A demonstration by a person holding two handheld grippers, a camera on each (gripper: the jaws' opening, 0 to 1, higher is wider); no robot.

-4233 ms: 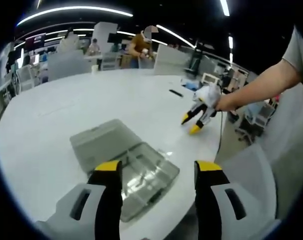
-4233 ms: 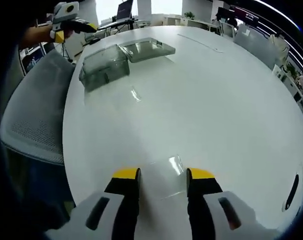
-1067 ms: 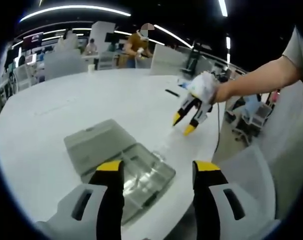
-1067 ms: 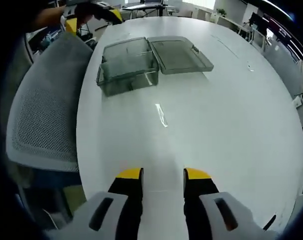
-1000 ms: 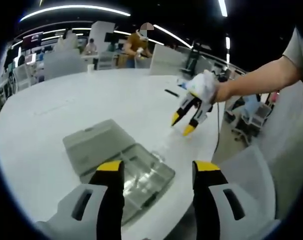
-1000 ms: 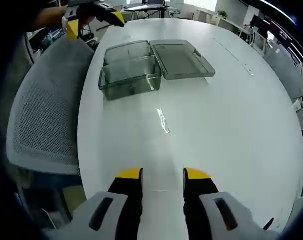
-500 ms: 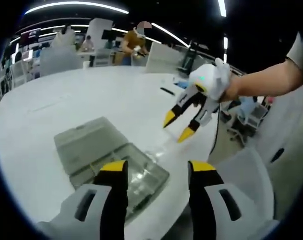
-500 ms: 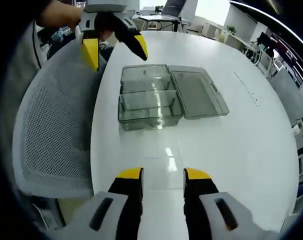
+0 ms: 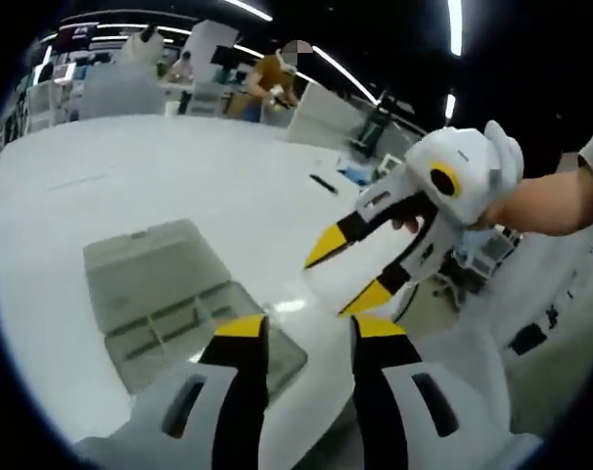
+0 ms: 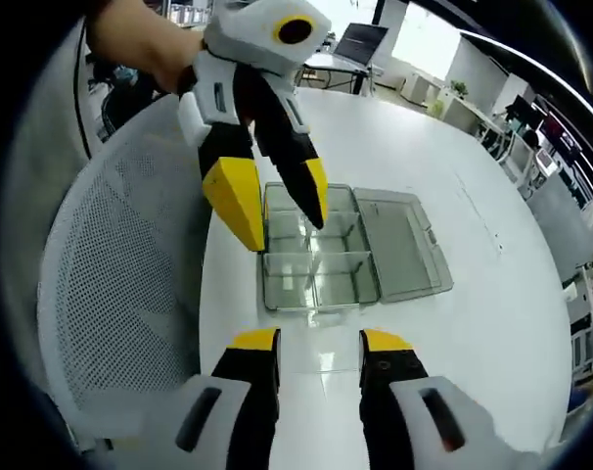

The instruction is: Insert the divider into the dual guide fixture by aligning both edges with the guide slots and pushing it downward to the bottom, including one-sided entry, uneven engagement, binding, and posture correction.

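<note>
A broad white table (image 9: 130,176) fills an open office, with a mesh chair (image 10: 120,323) at its edge. On it sits the clear compartment box (image 10: 316,259), lid swung flat beside it; thin walls cross its inside. Compared with half a second ago, both grippers have closed in on each other and on the box. The right gripper (image 10: 319,343) holds the clear divider (image 10: 321,360), hard to see, between its near-closed jaws. The left gripper (image 10: 277,211) now hangs over the box, jaws apart, gripping nothing.
</note>
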